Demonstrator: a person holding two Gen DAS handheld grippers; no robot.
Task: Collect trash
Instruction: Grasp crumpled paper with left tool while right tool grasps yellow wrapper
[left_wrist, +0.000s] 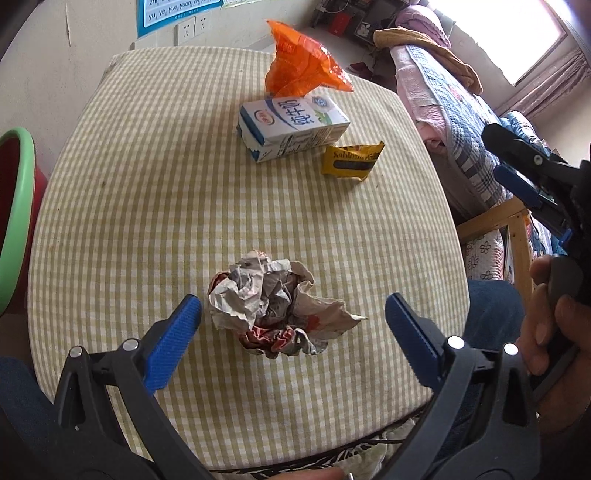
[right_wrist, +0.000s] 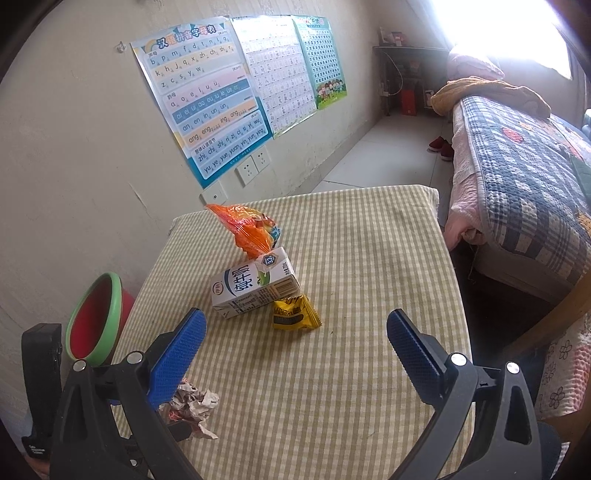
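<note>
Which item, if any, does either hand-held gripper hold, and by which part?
Nothing is held. The left hand-held gripper is open around the paper ball; the right hand-held gripper is open, empty.

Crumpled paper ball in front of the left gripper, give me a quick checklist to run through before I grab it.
1. Left gripper open wide enough: ok, both jaws stand apart.
2. Paper ball lined up between the left fingers: ok, though it sits nearer the left-hand finger.
3. Paper ball free of other trash: ok, the milk carton, yellow wrapper and orange bag lie farther back on the table.
4. Right gripper out of the way: ok, open, holding nothing, off to the side.
5. Bin reachable: ok, it stands beside the table's left edge.
6. Bin has room: cannot tell.
</note>
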